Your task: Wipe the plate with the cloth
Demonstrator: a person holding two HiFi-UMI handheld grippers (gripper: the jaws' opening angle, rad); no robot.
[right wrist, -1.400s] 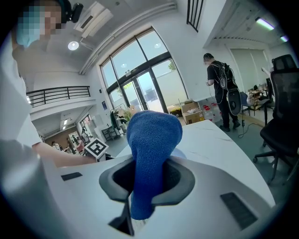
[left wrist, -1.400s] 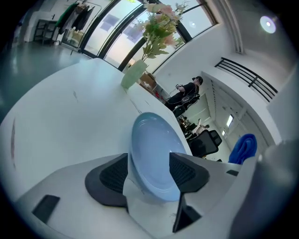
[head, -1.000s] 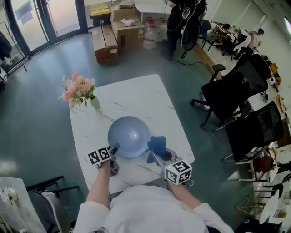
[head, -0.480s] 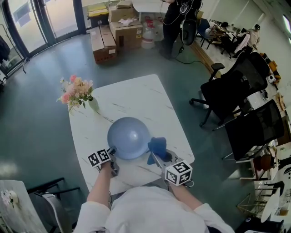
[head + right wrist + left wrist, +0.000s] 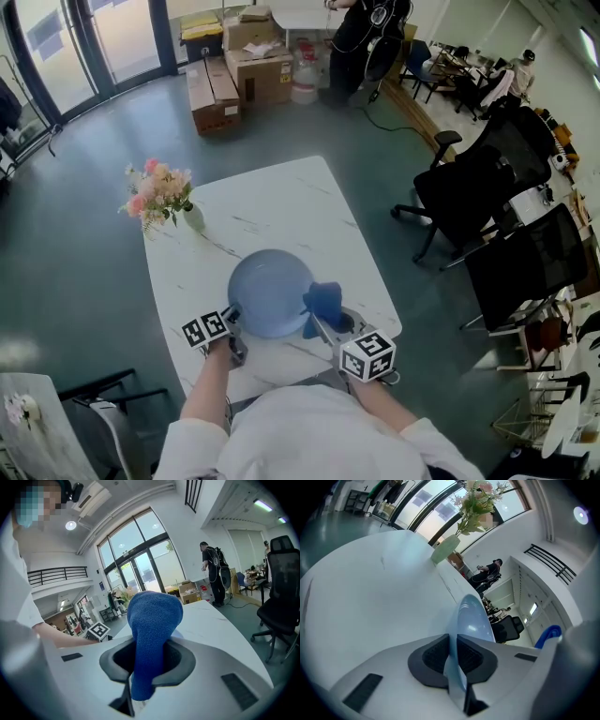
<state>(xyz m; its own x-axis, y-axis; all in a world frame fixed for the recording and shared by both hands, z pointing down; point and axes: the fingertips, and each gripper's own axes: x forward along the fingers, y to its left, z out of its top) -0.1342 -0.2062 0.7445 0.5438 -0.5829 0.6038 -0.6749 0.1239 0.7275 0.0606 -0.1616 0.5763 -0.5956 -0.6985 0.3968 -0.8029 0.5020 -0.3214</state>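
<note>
A white marble-patterned table [image 5: 281, 202] stands on a grey-green floor [image 5: 84, 234] in a big open room, with tall glass doors [image 5: 94, 37] along the far left wall. At the bottom left, one chair [image 5: 103, 403] is cut off by the frame's edge. On the table's left corner is one pale vase of pink flowers [image 5: 159, 192], well apart from everything else. My left gripper [image 5: 230, 317] comes next: its jaws have just been closing, and they now stand narrow with the near rim of the one pale blue plate [image 5: 270, 292] pinched between the dark pads, which cover that bit of rim. The plate sits near my edge of the table, roughly at its middle; I cannot tell whether it lies flat or is tipped up a little. Touching its right edge is the one blue cloth [image 5: 323, 302], bunched up and clamped in my right gripper [image 5: 319, 323], whose jaws are closed tight on it; the cloth's lower end vanishes down between the pads. Beyond the table, at least three cardboard boxes [image 5: 248, 61] stand on the floor, and just right of them is one person [image 5: 361, 37] in dark clothes, cut off at the top. On the right, two black office chairs [image 5: 469, 202] stand near the table, and the desks behind them are too small and cluttered to make out
</note>
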